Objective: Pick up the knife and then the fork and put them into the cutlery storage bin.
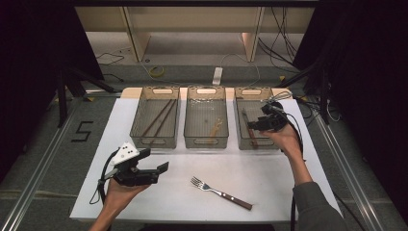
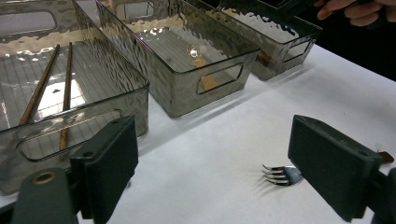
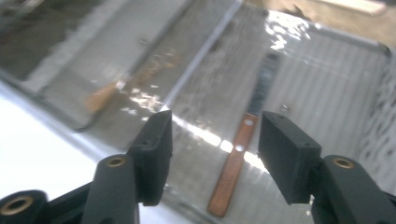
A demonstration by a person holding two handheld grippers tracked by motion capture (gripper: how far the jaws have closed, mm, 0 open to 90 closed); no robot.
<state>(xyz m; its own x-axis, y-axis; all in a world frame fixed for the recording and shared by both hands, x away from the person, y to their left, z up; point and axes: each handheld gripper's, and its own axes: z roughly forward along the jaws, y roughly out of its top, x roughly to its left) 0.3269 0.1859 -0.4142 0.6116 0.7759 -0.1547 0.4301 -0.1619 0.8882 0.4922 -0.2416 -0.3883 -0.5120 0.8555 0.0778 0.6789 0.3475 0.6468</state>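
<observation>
My right hand-held gripper (image 3: 212,154) stands open above the knife (image 3: 243,154), just released into the right bin (image 1: 243,108).

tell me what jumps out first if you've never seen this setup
Three smoky clear plastic bins stand in a row at the far side of the white table. The right tongs hang open over the right-hand bin, where a wooden-handled knife lies on the bottom. Nearer the person, a steel fork with a wooden handle lies alone on the table, with the open left tongs to its left.
</observation>
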